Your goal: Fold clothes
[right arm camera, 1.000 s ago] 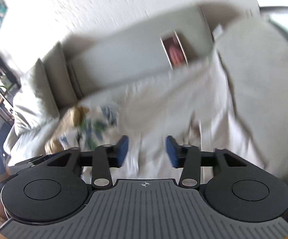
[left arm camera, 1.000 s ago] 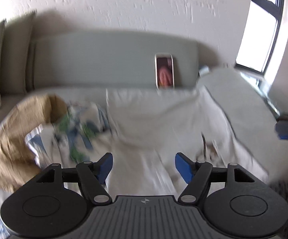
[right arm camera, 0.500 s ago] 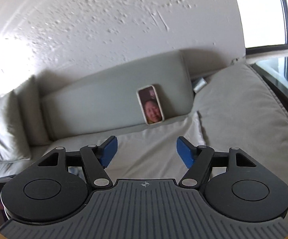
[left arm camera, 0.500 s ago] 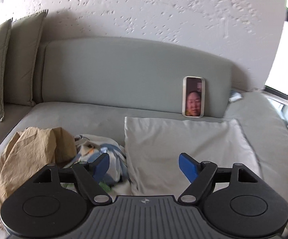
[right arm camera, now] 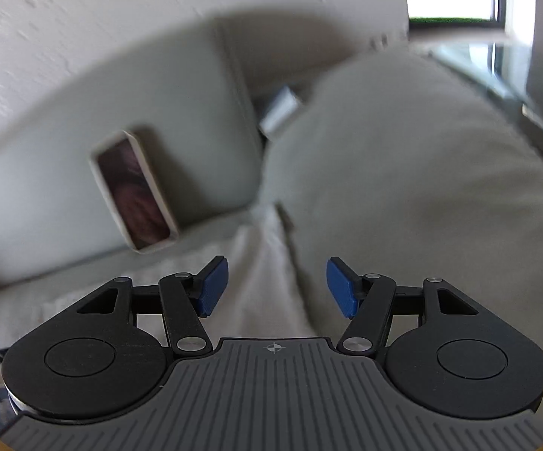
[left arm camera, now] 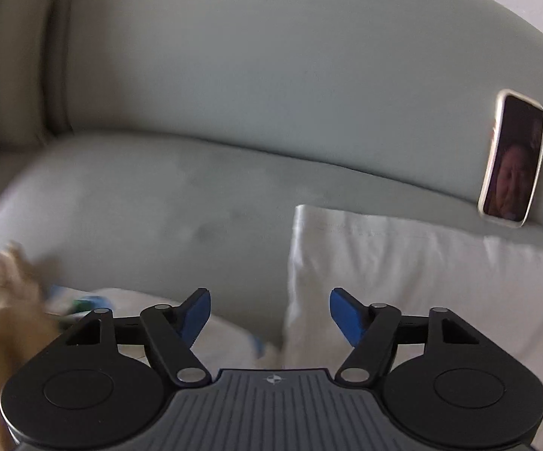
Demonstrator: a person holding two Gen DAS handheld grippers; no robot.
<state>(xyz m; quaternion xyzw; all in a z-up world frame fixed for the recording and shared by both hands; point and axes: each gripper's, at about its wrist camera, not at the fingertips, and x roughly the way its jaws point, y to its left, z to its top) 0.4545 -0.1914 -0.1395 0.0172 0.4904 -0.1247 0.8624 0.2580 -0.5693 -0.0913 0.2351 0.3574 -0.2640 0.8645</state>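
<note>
On a pale green sofa (left arm camera: 158,203), a folded white cloth (left arm camera: 403,263) is lying at lower right of the left view, its top edge running crosswise. The left tool (left arm camera: 269,314) is hovering over its left edge, the right tool (right arm camera: 277,287) over its right corner. Both are standing fairly wide after just narrowing, gripping nothing.

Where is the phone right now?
The phone leans upright against the sofa backrest, right side of the left wrist view, just behind the white folded cloth.
</note>
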